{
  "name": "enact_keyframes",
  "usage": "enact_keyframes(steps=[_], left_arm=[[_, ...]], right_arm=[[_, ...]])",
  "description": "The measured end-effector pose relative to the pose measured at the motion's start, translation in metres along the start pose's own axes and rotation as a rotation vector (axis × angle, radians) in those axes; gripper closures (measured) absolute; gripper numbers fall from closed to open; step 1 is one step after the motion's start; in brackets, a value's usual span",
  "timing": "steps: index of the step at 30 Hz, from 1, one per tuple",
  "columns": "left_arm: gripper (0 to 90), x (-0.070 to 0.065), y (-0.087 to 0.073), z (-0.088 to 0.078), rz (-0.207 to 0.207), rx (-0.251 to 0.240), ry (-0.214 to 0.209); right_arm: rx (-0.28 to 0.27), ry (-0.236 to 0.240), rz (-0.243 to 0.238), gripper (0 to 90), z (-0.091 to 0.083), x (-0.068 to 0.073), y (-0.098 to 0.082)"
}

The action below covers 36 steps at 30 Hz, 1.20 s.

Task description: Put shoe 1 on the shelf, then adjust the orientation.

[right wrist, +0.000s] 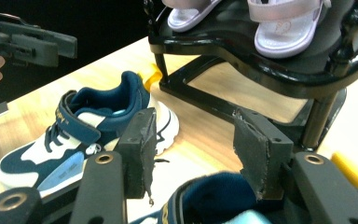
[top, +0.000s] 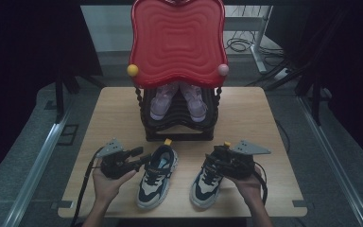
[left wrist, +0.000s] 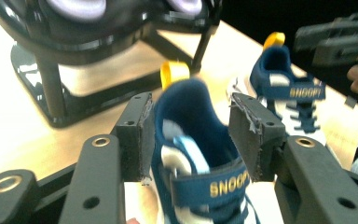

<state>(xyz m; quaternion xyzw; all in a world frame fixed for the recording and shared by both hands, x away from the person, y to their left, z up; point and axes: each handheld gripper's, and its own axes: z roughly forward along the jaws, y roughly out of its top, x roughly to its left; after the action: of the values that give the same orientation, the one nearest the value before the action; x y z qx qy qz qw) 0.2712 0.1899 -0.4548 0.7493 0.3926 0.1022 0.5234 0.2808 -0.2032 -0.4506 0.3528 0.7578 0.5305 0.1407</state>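
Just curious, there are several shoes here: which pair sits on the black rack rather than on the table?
The pale lilac strap sandals, side by side on the black rack's lower shelf; the navy-and-white sneakers stand on the wooden table.

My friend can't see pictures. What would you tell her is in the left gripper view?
Two black jaws of the left gripper stand open on either side of a navy-and-white sneaker's heel collar, its strap reading SNOOPY. Its matching sneaker sits farther right on the wooden table, with a black shoe rack behind.
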Motion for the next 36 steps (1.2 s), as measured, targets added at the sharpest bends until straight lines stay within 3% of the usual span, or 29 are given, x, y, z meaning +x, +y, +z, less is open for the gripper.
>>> enact_keyframes(steps=[2,9,15,22,24,28,36], left_arm=[[51.1,-0.001,-0.007,0.0,-0.01,0.025,-0.007],[52.4,-0.003,-0.012,-0.001,-0.021,0.036,-0.01],[54.2,-0.01,-0.012,-0.002,-0.026,0.057,-0.066],[68.2,-0.025,-0.012,0.006,-0.001,0.13,-0.155],[76.5,-0.03,-0.014,0.011,0.011,0.141,-0.157],[84.0,-0.035,-0.016,0.015,0.023,0.14,-0.158],[90.0,-0.042,-0.018,0.017,0.032,0.164,-0.157]], right_arm=[[0.002,-0.001,0.004,49.4,-0.002,-0.001,-0.003],[0.024,-0.008,0.008,49.0,-0.004,0.001,-0.009],[0.02,-0.026,0.018,48.7,-0.011,-0.002,-0.013],[0.01,-0.048,0.028,48.3,-0.017,-0.007,-0.013],[0.004,-0.06,0.045,48.1,-0.019,-0.009,-0.013],[0.007,-0.074,0.046,48.0,-0.021,-0.01,-0.014],[0.007,-0.086,0.061,47.6,-0.019,-0.011,-0.013]])
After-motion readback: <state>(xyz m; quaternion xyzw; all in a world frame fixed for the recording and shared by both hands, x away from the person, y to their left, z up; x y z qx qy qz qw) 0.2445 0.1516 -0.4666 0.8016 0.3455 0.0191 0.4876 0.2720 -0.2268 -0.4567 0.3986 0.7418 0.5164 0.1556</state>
